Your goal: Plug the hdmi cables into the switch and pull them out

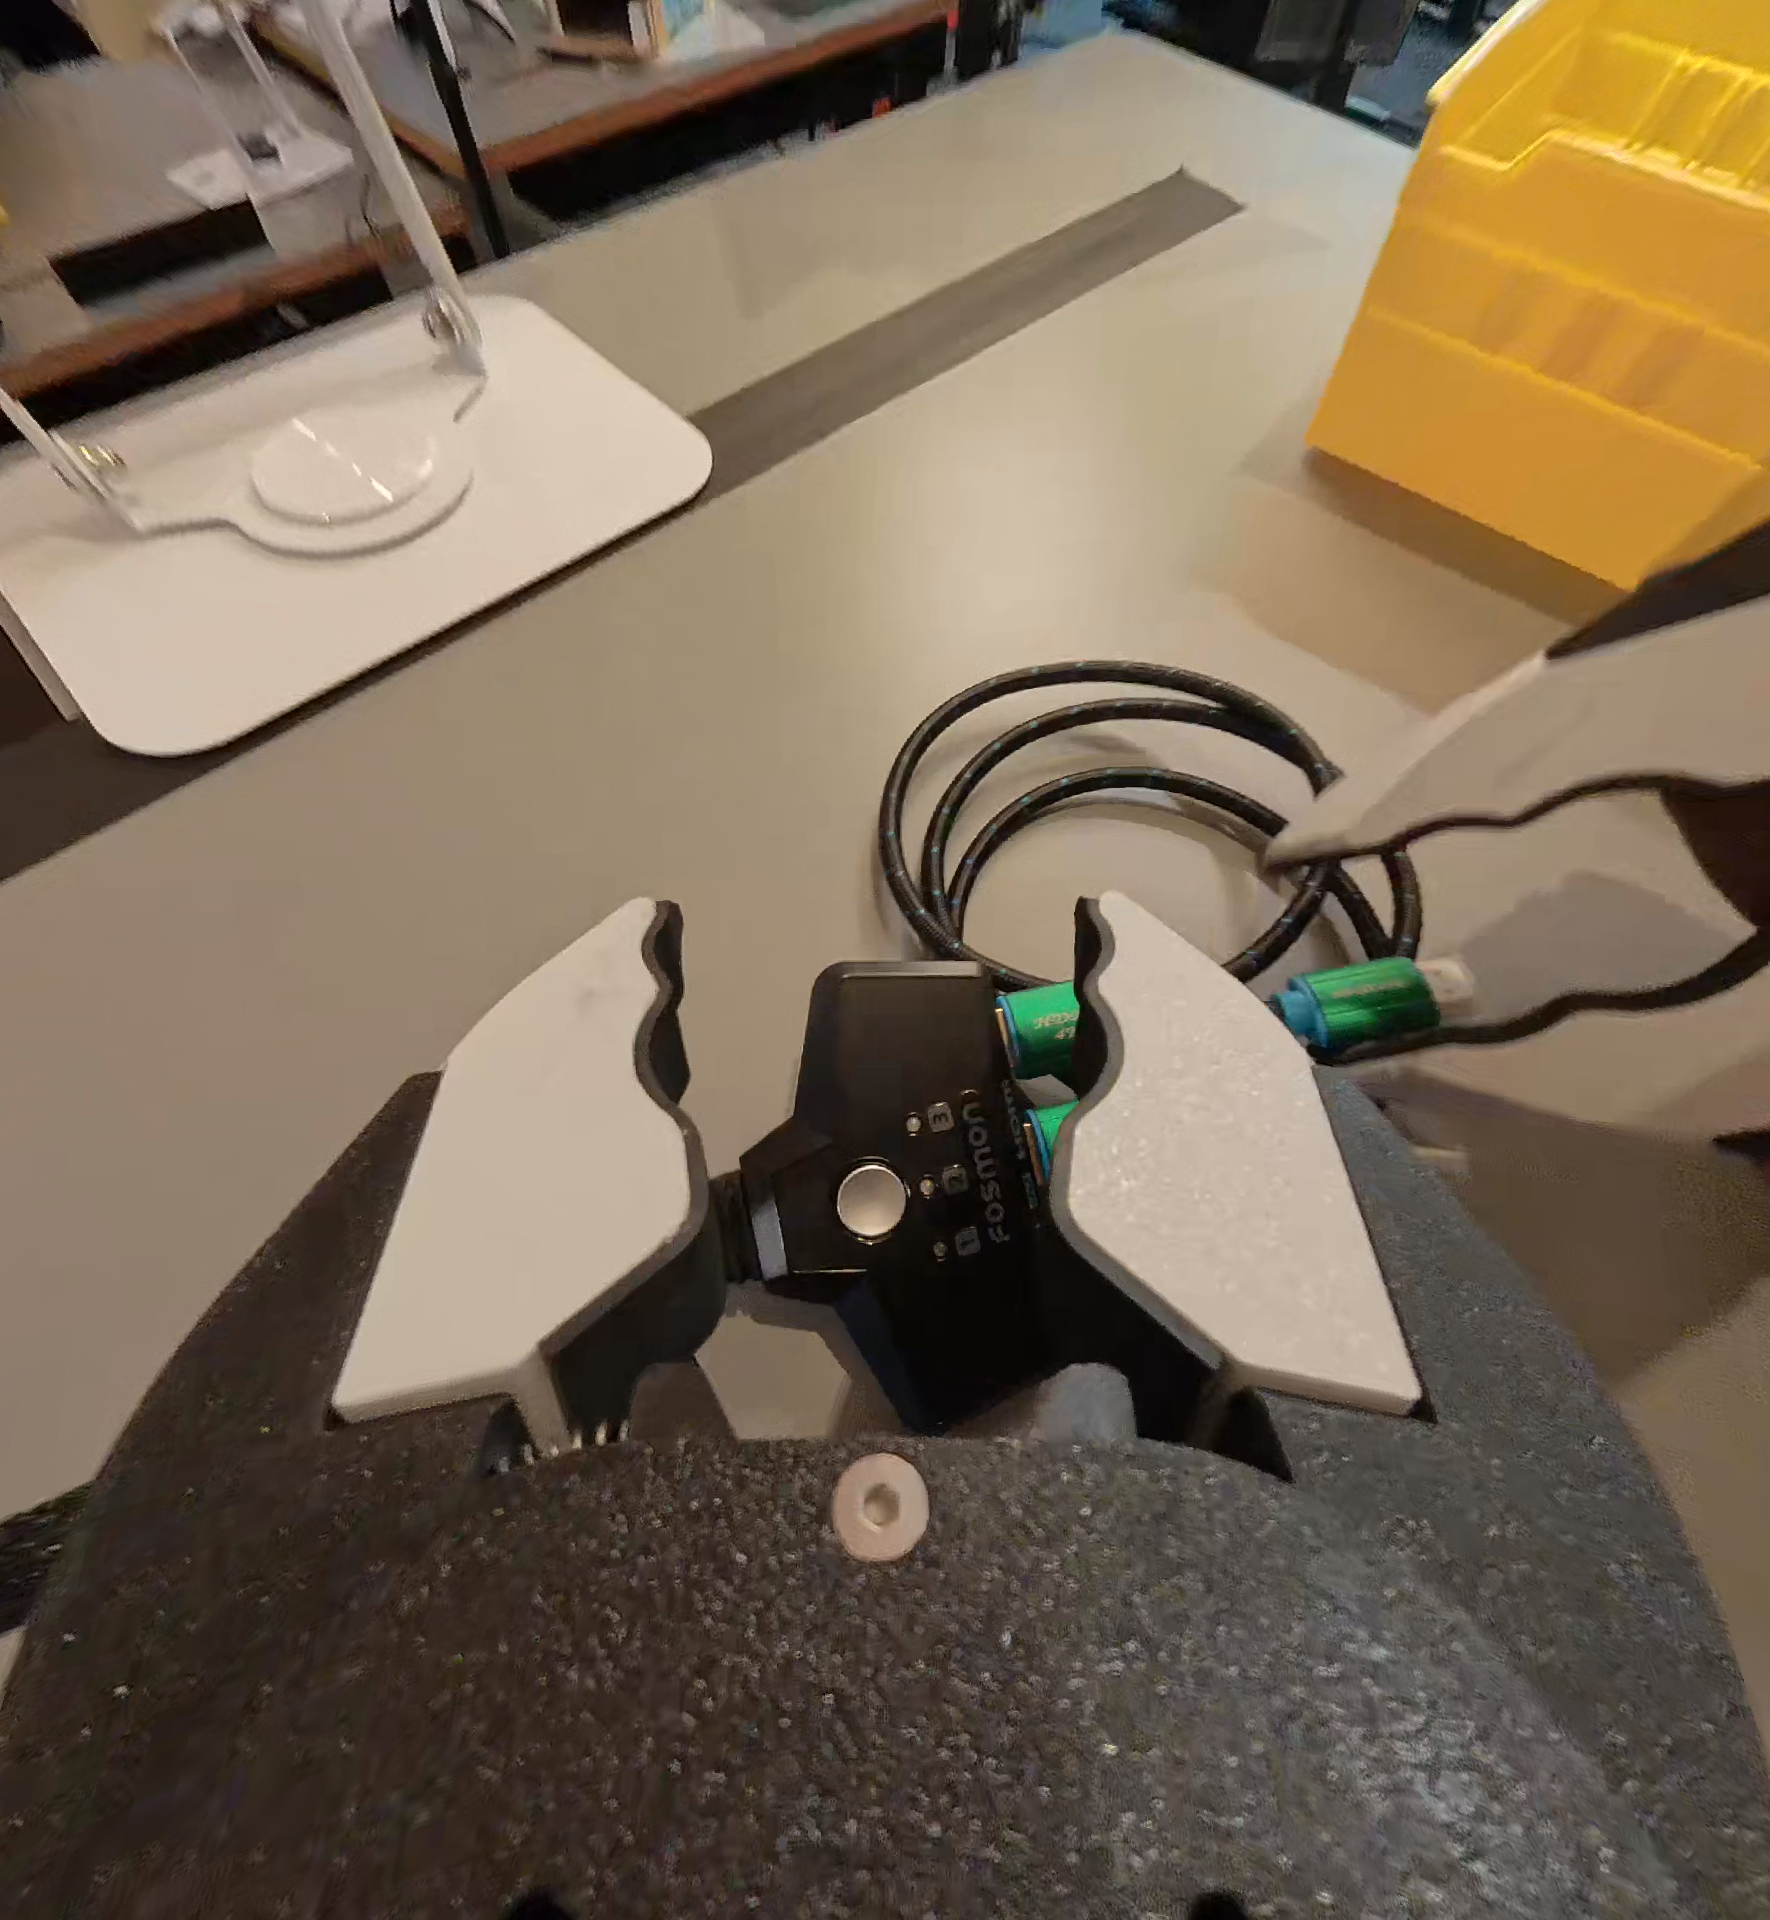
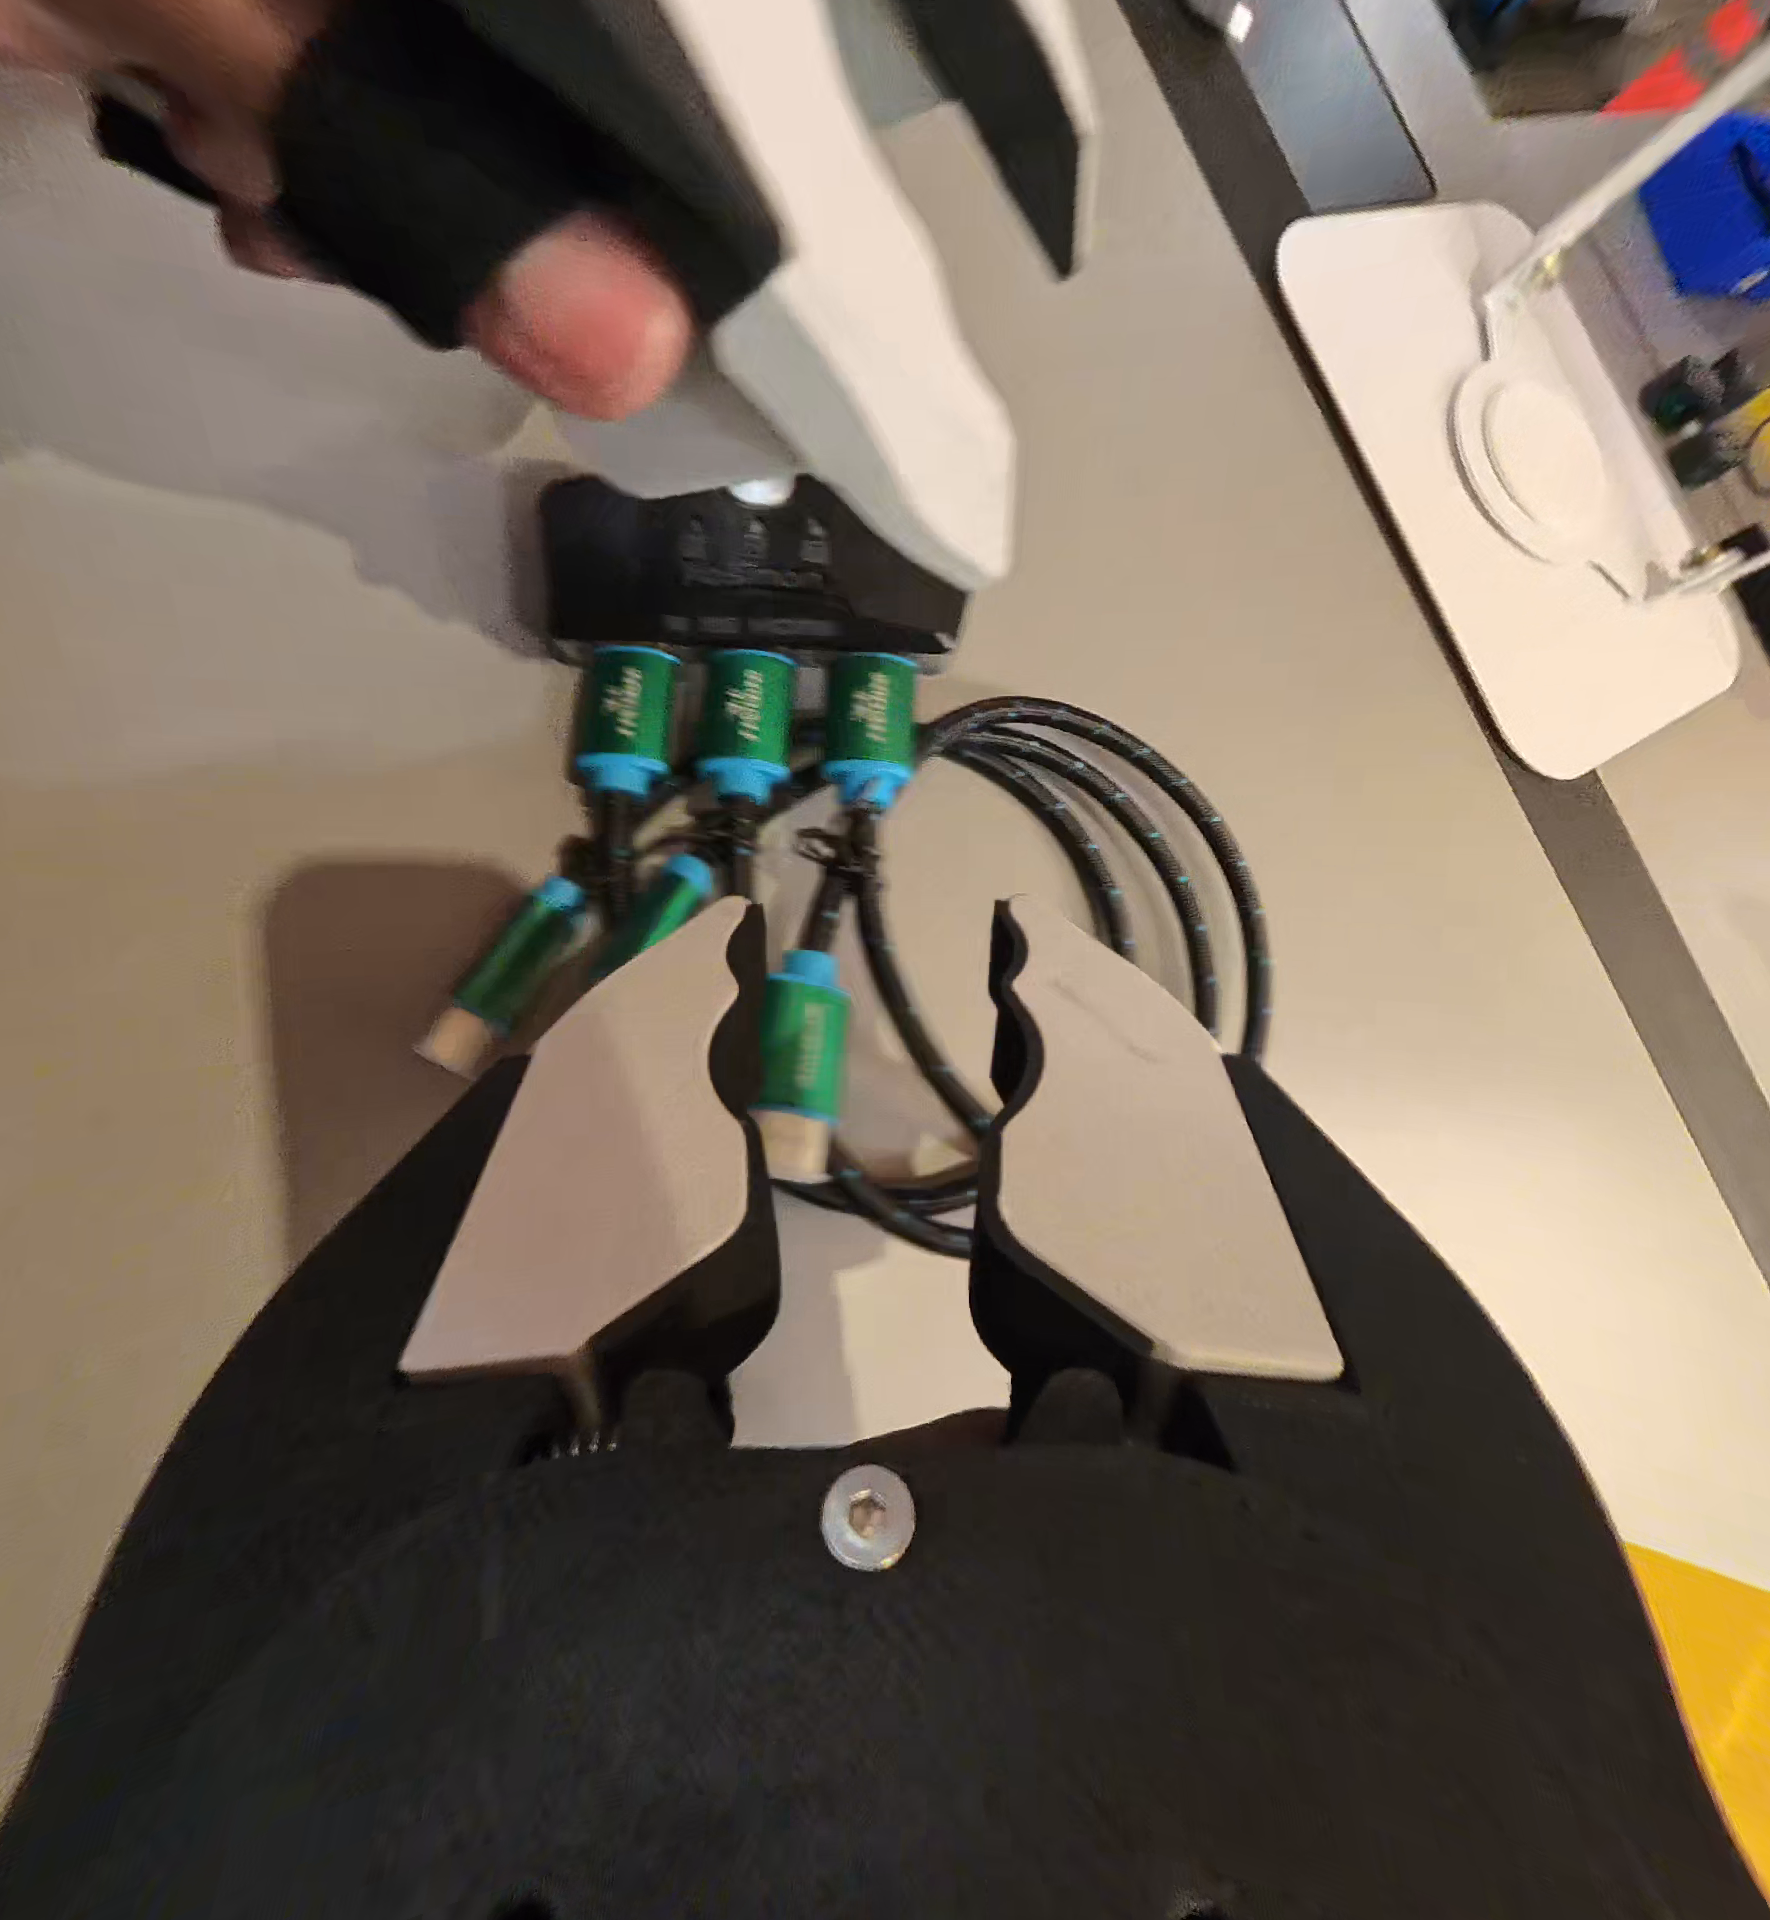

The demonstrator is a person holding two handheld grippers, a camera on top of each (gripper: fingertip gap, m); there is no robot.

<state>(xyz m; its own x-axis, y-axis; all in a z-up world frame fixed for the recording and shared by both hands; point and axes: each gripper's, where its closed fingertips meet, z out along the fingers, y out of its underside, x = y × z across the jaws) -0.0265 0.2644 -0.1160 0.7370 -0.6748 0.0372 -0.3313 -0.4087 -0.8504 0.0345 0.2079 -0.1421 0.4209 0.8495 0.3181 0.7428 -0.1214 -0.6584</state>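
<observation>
Item one, your left gripper [image 1: 876,925]: its jaws are standing wide apart over the black switch box [image 1: 886,1132]; the box is lying between the fingers, low toward the gripper's body, with its round silver button [image 1: 868,1202] facing up; there is clear space between the left pad and the box, while on the right side the finger is covering the box's edge, so you cannot tell contact there; nothing is being gripped.

Item two, your right gripper [image 2: 873,914]: its jaws are also standing apart; a loose green plug with a blue collar [image 2: 803,1049] is lying between the fingers, close to the left pad, with open space to the right pad; it is not being squeezed.

Item three, beyond those fingertips: three green plugs [image 2: 746,717] are sitting side by side in the far edge of the switch box; two further loose green plugs [image 2: 512,982] are lying to the left; the black braided cable with blue flecks [image 2: 1151,831] is coiling to the right on the grey table [image 1: 652,727].

Item four, farther off: a white base plate [image 1: 341,582] is carrying a clear acrylic stand [image 1: 413,208]; a yellow plastic bin [image 1: 1587,343] is sitting at the table's far right; a dark strip [image 1: 964,312] is running across the tabletop between them.
</observation>
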